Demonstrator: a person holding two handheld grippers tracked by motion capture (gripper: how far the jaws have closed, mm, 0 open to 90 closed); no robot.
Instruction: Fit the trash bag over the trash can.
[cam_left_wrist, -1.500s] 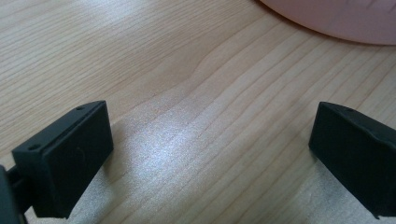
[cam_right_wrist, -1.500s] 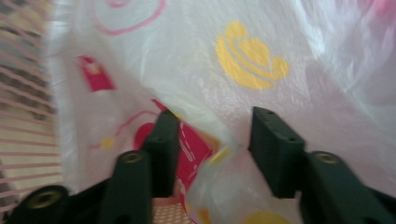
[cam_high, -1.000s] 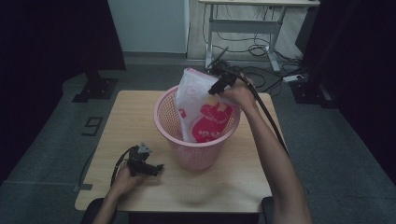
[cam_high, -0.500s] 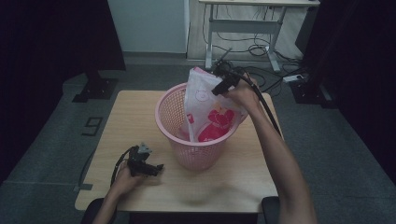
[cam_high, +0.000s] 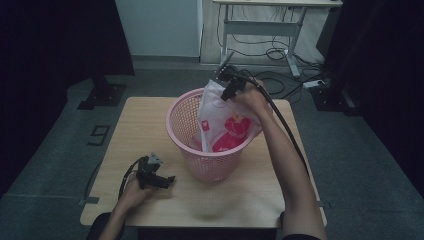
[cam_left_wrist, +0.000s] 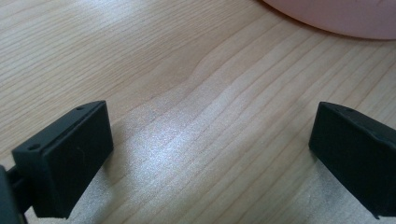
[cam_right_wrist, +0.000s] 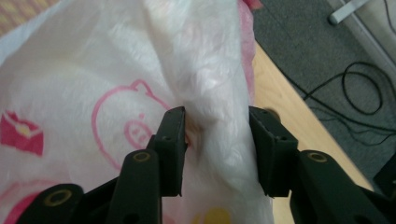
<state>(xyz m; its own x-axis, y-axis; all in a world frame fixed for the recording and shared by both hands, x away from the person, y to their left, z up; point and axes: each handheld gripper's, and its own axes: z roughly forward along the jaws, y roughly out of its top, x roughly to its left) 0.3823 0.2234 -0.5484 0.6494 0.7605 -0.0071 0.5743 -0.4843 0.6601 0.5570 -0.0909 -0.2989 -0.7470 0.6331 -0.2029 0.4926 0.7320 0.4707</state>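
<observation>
Your right tool (cam_high: 226, 89) is up at the far rim of the pink basket (cam_high: 185, 135), w/ a fold of the white plastic bag (cam_high: 220, 125) caught between its jaws; in the right gripper view (cam_right_wrist: 215, 149) the film bunches against both pads, so it's gripping the bag, and the jaws have just been closing in on it. The bag, printed w/ pink pig drawings & red patches, stands mostly inside the basket, top edge pulled above the rim on the far-right side. The basket sits upright about mid-bench (cam_high: 150, 115). Your left tool (cam_high: 167, 180) rests low on the bench at the near-left, well apart from the basket in the high view; its jaws stand wide apart w/ nothing but bare wood between them (cam_left_wrist: 210, 154), the basket's pink base (cam_left_wrist: 336, 18) just ahead.
</observation>
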